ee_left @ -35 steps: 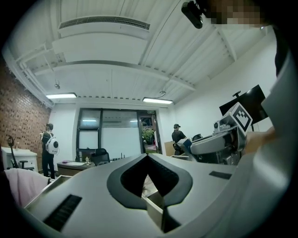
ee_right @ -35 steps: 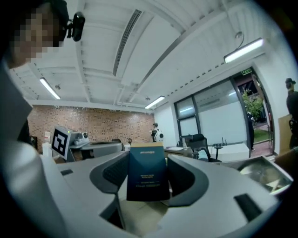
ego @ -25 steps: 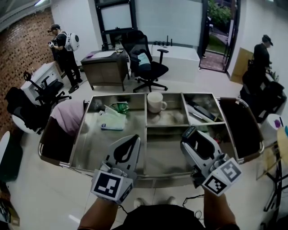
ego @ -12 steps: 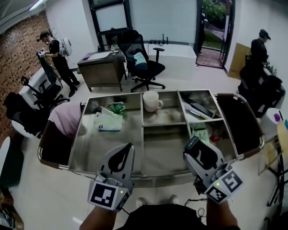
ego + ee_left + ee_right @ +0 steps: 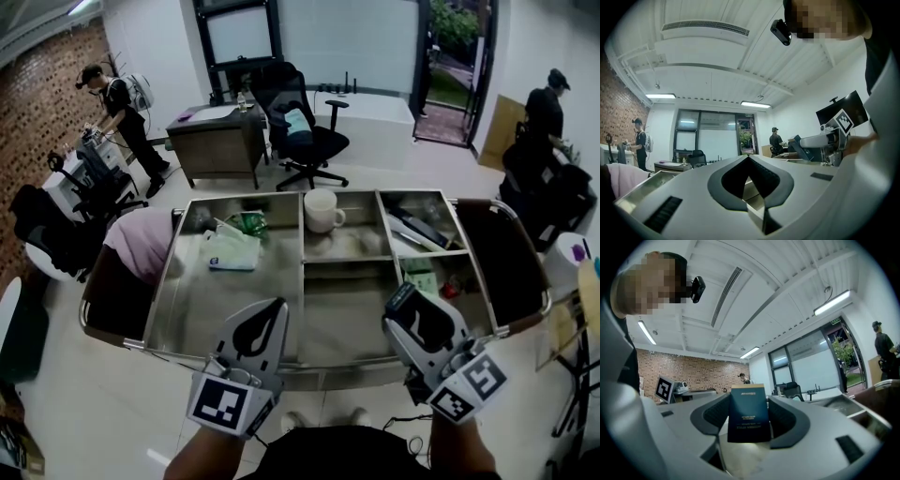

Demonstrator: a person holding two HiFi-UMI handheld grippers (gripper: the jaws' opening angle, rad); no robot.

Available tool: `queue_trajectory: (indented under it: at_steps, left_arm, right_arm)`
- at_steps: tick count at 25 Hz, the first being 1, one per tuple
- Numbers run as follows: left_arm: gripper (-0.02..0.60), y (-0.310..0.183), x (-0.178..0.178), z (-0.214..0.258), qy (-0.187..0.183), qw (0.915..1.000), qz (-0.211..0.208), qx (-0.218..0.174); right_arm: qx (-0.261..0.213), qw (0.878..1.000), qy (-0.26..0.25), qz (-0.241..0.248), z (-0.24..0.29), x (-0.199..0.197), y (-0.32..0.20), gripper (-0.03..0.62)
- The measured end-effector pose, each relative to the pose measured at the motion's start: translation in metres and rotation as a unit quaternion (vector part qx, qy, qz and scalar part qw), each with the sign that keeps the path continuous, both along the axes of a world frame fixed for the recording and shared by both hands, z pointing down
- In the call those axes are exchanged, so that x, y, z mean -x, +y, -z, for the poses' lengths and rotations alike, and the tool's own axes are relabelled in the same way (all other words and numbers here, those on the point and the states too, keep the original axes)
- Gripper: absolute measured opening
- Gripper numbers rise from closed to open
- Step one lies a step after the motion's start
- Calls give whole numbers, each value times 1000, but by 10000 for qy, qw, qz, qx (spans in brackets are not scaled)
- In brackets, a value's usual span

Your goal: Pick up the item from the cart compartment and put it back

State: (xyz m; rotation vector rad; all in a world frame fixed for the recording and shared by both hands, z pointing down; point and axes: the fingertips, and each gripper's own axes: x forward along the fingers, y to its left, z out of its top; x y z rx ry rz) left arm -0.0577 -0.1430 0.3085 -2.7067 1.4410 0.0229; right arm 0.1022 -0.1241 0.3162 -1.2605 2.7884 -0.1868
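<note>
The steel cart [image 5: 281, 361] has several compartments. My right gripper [image 5: 398, 300] hovers over its near right part, by the divider between the middle and right bins. It is shut on a small dark teal box [image 5: 747, 413], which stands upright between the pads with its top edge poking out; in the head view only a teal sliver of the box [image 5: 395, 295] shows at the tip. My left gripper [image 5: 277, 307] is held over the near edge of the large left bin, its jaw tips meeting with nothing between them [image 5: 749, 158].
A white mug [image 5: 322, 210] stands in the far middle bin. A white packet [image 5: 232, 253] and a green item [image 5: 249, 223] lie in the left bin, mixed items [image 5: 419, 232] in the right bins. Pink cloth [image 5: 141, 242] hangs left, a dark bag [image 5: 506, 253] right. People stand further back.
My right gripper has drawn slightly nearer and lower with the box still in it. The left gripper has stayed put. The person at the far left has moved toward the wall.
</note>
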Motion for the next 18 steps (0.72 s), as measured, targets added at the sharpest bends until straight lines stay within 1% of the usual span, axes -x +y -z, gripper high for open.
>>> queue_trajectory:
  at_steps: [12,18]
  left_arm:
    - [0,-5,7,2,-3,9999,103,-24]
    - [0,-10,12,5,-56,9998,176,-83]
  right_arm:
    - [98,9999,-93,-63,-5,-4,-5,276]
    - [36,10000,-62,-52,0,-2,-9,276]
